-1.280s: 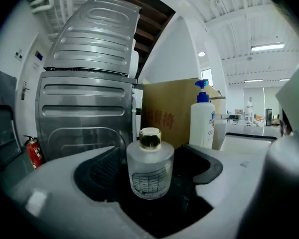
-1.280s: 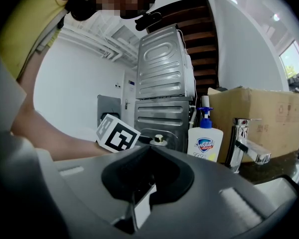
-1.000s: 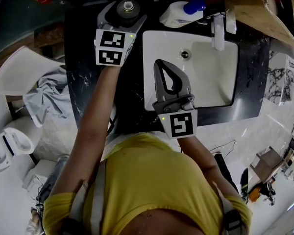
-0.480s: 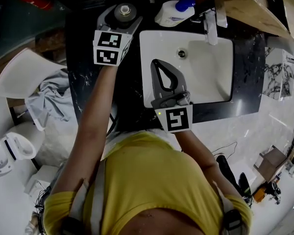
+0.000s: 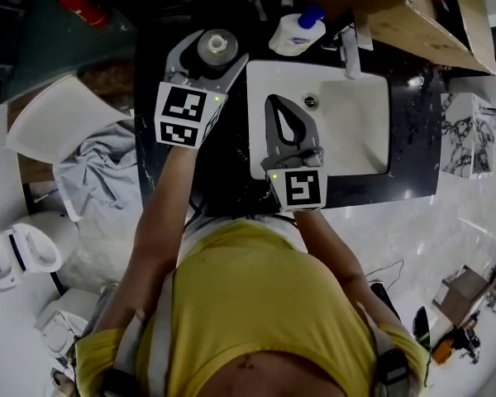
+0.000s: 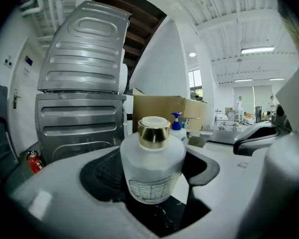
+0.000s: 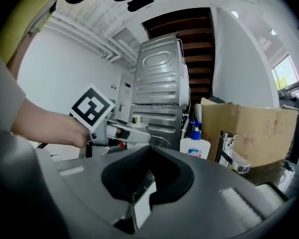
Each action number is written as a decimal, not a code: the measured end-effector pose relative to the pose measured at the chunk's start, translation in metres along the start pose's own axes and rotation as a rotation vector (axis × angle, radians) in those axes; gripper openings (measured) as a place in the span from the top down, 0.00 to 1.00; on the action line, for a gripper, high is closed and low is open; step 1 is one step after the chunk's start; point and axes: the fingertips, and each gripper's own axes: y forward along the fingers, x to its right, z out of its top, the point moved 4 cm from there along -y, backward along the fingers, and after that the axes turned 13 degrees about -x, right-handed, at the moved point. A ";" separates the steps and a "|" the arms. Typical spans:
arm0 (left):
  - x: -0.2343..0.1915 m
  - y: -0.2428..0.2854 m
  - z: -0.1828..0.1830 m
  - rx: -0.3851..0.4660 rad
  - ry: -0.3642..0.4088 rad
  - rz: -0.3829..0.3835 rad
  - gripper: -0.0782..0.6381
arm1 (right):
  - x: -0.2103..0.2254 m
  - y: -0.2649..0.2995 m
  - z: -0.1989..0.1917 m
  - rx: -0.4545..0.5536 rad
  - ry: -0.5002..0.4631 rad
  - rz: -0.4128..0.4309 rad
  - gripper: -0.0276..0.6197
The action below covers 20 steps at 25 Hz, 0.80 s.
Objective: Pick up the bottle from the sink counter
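A squat frosted glass bottle (image 6: 152, 166) with a gold cap stands on the black marble counter (image 5: 231, 172), left of the sink. In the head view the bottle (image 5: 216, 46) sits between the two jaws of my left gripper (image 5: 214, 40). The jaws are shut on it, with the pads against its sides. My right gripper (image 5: 282, 106) hovers over the front left part of the white sink basin (image 5: 355, 131). Its jaws are shut with nothing between them, and their tips (image 7: 148, 151) meet in the right gripper view.
A white soap dispenser (image 5: 298, 31) with a blue pump stands behind the sink beside the chrome faucet (image 5: 349, 52). A cardboard box (image 5: 413, 15) sits at the back right. Crumpled cloth (image 5: 99, 172) lies left of the counter, and a grey metal appliance (image 6: 82, 83) rises behind.
The left gripper stays around the bottle and its jaws have drawn in a little against it. The right gripper keeps its place over the sink. The head view has shifted slightly.
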 end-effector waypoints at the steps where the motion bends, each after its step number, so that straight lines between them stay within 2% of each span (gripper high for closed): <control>1: 0.003 -0.010 0.003 0.012 0.003 -0.001 0.42 | 0.000 -0.002 0.004 0.011 0.002 -0.008 0.95; 9: 0.020 -0.088 0.025 0.098 0.010 0.077 0.42 | 0.007 -0.018 0.021 0.052 -0.028 -0.063 0.95; 20: 0.022 -0.151 0.013 0.145 -0.029 0.215 0.42 | 0.002 -0.038 0.051 0.116 -0.031 -0.079 0.95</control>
